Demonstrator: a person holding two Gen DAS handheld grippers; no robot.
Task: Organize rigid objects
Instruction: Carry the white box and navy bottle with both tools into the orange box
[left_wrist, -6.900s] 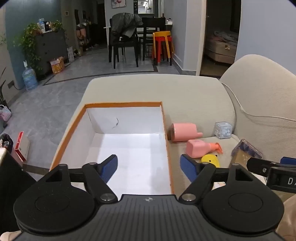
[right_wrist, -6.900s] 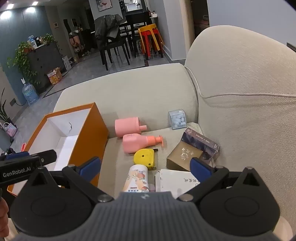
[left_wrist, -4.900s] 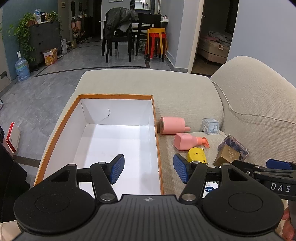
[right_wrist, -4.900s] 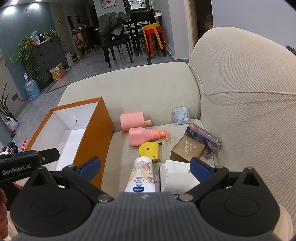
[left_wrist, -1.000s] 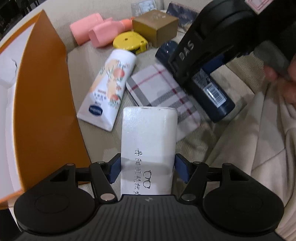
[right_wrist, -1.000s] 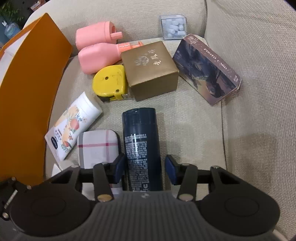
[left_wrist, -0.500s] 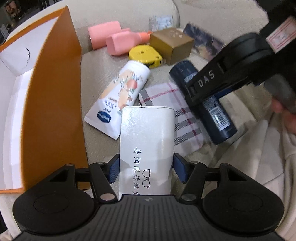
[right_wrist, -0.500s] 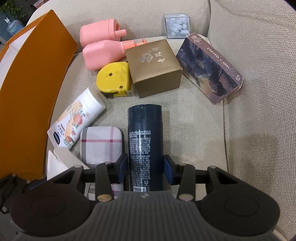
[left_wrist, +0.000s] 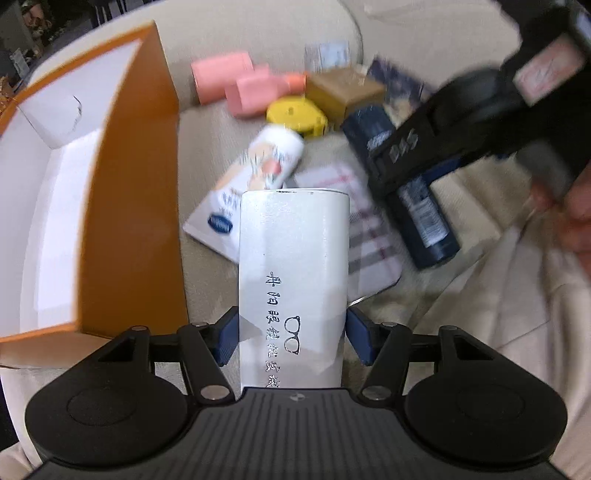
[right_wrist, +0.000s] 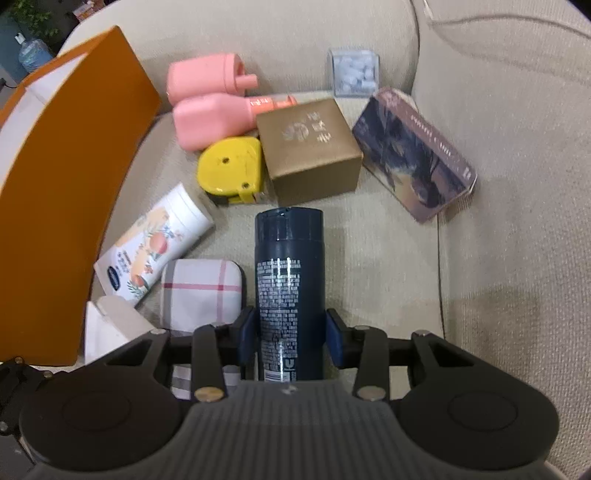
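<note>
My left gripper (left_wrist: 292, 339) is shut on a white glasses case (left_wrist: 293, 266) and holds it above the sofa seat, beside the orange box (left_wrist: 129, 206). My right gripper (right_wrist: 290, 341) is shut on a dark blue can (right_wrist: 289, 280), also seen in the left wrist view (left_wrist: 421, 214). On the seat lie a plaid case (right_wrist: 201, 291), a white lotion tube (right_wrist: 159, 247), a yellow tape measure (right_wrist: 231, 171), two pink bottles (right_wrist: 210, 122), a gold box (right_wrist: 310, 151), a dark card box (right_wrist: 413, 155) and a clear box of pellets (right_wrist: 354, 72).
The orange box with its white inside (left_wrist: 48, 206) stands open on the left of the sofa seat (right_wrist: 388, 258). The sofa back (right_wrist: 517, 110) rises on the right. A cream cloth (left_wrist: 498, 314) lies at the near right.
My left gripper has lifted the glasses case and drawn back, with more of the box inside in view. My right gripper has closed tighter on the dark blue can and raised it slightly.
</note>
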